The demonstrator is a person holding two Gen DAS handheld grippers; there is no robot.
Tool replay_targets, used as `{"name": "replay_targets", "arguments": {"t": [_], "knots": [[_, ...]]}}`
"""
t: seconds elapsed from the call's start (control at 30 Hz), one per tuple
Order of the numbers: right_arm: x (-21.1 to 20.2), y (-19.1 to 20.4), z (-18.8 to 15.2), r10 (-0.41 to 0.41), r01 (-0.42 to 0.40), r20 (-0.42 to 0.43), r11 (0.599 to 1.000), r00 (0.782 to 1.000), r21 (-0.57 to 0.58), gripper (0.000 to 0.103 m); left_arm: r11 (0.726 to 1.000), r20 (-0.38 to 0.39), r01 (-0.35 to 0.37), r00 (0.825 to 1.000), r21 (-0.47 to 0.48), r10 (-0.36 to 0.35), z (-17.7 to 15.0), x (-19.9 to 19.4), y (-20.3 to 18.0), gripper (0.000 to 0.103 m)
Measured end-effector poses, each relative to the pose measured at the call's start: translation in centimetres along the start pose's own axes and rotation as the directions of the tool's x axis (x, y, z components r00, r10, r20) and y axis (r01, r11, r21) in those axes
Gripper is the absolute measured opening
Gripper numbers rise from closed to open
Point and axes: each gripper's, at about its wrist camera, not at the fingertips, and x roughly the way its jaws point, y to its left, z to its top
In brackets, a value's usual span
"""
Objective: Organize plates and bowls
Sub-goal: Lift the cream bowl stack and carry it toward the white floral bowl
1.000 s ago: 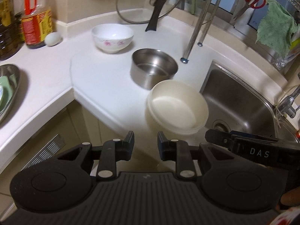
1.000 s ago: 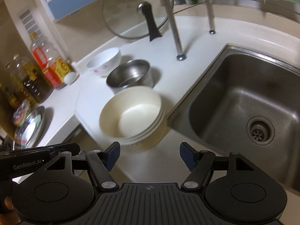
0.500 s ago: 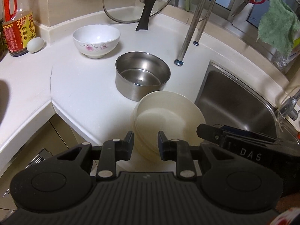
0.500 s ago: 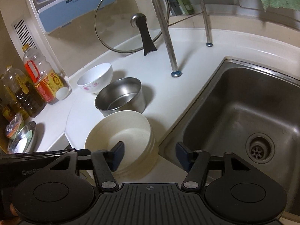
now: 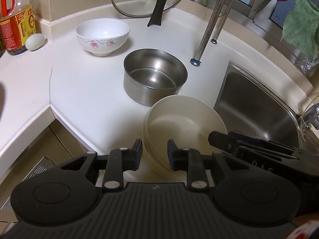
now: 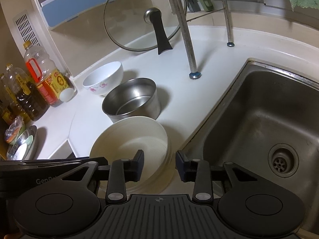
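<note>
A stack of cream bowls (image 5: pixel 185 127) sits on the white counter beside the sink; it also shows in the right wrist view (image 6: pixel 131 147). My left gripper (image 5: pixel 154 153) is open with its fingers astride the stack's near left rim. My right gripper (image 6: pixel 159 165) is open with its fingers astride the right rim. Behind the stack stand a steel bowl (image 5: pixel 155 75) and a white flowered bowl (image 5: pixel 102 35), also in the right wrist view (image 6: pixel 131 99) (image 6: pixel 103 77).
A steel sink (image 6: pixel 265 123) lies to the right. A glass lid (image 6: pixel 147 18) leans on the back wall by rack legs (image 6: pixel 187 39). Oil bottles (image 6: pixel 43 75), an egg (image 5: pixel 34 41) and a steel plate with dishes (image 6: pixel 22 147) are at the left.
Both grippers have moved forward onto the cream bowl stack, so its rim now sits between each pair of fingers. The right gripper's fingers have narrowed somewhat.
</note>
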Motion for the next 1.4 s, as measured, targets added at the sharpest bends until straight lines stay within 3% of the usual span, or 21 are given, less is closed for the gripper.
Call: {"name": "replay_targets", "arguments": {"t": [0.3,0.7,0.9,1.4], "knots": [[-0.1,-0.1,-0.2,-0.025,0.025,0.009,1.0,1.0,0.006,0.017,1.0,0.005,-0.01,1.0,0.005,0.01,-0.3,0.2,-0.1,0.021],[-1.3,0.7,-0.3,0.009,-0.008,0.025,1.0,1.0,-0.014,0.016,1.0,0.051,-0.025,0.998,-0.016,0.026,-1.0,-2.3,0.5,0.02],[-1.6,2.3,-0.1,0.052,-0.05,0.03,0.997,0.998,-0.054,0.015,0.997,0.086,-0.063,0.994,-0.045,0.066,-1.5,-4.2,1.2,0.02],[1.1,8.3,1.7,0.146,-0.142,0.02,0.981,0.989,-0.136,0.014,0.982,0.128,-0.14,0.979,-0.128,0.156,0.0,-6.8,6.7,0.02]]}}
